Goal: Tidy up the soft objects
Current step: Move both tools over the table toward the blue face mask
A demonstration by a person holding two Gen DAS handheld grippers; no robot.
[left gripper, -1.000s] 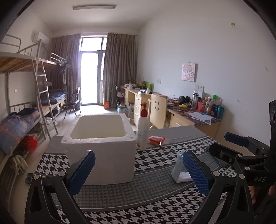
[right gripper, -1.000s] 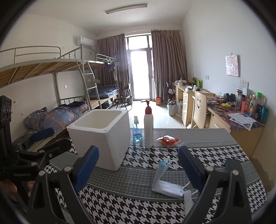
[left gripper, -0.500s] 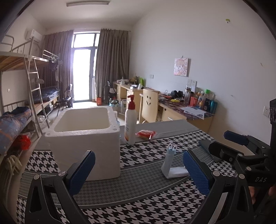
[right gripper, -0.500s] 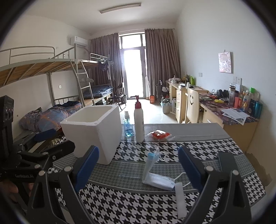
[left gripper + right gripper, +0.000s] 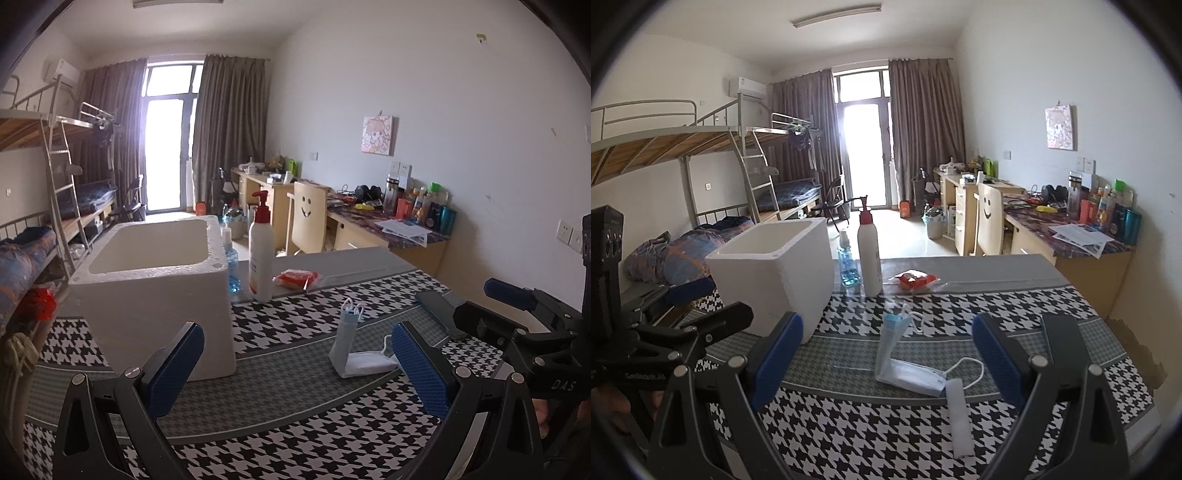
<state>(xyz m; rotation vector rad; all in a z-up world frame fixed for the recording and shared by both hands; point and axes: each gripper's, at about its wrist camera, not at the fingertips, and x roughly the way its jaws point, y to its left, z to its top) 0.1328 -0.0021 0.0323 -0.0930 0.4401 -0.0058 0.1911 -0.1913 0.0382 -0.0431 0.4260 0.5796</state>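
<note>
A folded pale-blue face mask (image 5: 351,349) (image 5: 905,362) lies on the houndstooth tablecloth, one half standing up. A white foam box (image 5: 155,288) (image 5: 775,273) stands open at the left. A red snack packet (image 5: 297,277) (image 5: 916,278) lies behind the mask. My left gripper (image 5: 295,367) is open and empty, hovering in front of the box and mask. My right gripper (image 5: 886,363) is open and empty, with the mask between its fingers in view, a little beyond them.
A white pump bottle (image 5: 261,254) (image 5: 868,254) and a small blue spray bottle (image 5: 229,262) (image 5: 847,266) stand beside the box. A dark flat object (image 5: 441,312) (image 5: 1063,336) lies at the right. A white strip (image 5: 958,417) lies near the mask. Desks, chair and bunk beds stand behind.
Both grippers have swung slightly right and moved closer to the mask; the box and bottles have shifted left in both views. Both stay open.
</note>
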